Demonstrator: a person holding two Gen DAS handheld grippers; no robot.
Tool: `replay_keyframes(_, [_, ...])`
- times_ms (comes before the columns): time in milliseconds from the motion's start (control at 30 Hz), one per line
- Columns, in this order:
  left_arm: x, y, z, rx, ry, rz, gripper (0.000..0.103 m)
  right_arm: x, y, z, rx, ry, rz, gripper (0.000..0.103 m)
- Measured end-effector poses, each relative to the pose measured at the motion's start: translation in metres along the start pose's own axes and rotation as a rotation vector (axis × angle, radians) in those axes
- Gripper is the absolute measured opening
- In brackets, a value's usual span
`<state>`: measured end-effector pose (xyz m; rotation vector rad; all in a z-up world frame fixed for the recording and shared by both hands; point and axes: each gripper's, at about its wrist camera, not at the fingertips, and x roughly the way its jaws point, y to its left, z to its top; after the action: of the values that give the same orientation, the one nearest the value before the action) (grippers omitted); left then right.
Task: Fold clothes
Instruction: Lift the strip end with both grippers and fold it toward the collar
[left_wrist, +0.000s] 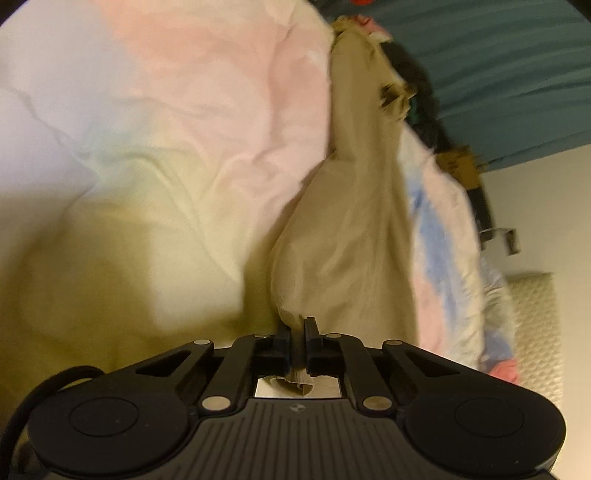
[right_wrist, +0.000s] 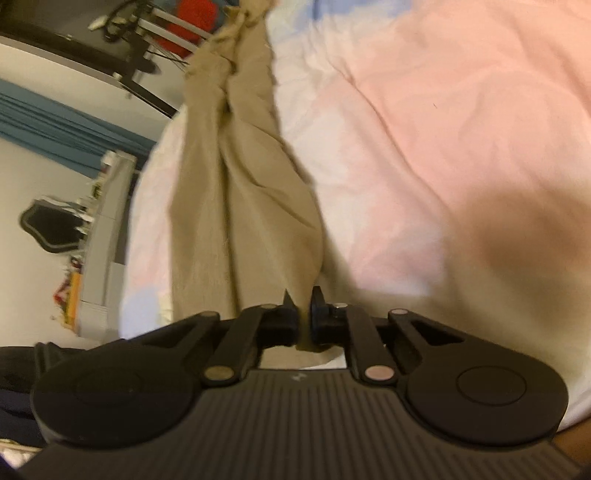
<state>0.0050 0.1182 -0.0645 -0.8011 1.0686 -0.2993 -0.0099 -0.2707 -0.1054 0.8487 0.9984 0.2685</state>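
While both pinch beige cloth (left_wrist: 343, 236) | left tool (left_wrist: 297, 332), right tool (right_wrist: 303, 306) clamped | crumpled pastel bedding (left_wrist: 166, 129)

Pastel bedspread (left_wrist: 166, 110), teal curtain (left_wrist: 517, 74), white wall (left_wrist: 546, 206)

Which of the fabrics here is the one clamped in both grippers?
The tan garment, plain and hanging long. Both the left gripper and right gripper pinch it. The pastel bedsheet lies behind, untouched.
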Motion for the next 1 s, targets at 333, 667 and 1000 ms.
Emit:
replay_keyframes(333, [-0.063,-0.064,0.012,0.143,-0.117,-0.114,0.005,-0.063,0.046,0.012,-0.005,-0.147,0.208,0.008])
replay_keyframes(667, [-0.123,-0.090,-0.021,0.236,-0.108,-0.171,0.004,-0.119,0.064,-0.004,-0.070,-0.172,0.245,0.008])
replay_keyframes(1000, [-0.138,-0.067,-0.055,0.186,-0.045,-0.146,0.004,-0.141,0.037,-0.053,-0.007,-0.137,0.205,0.008])
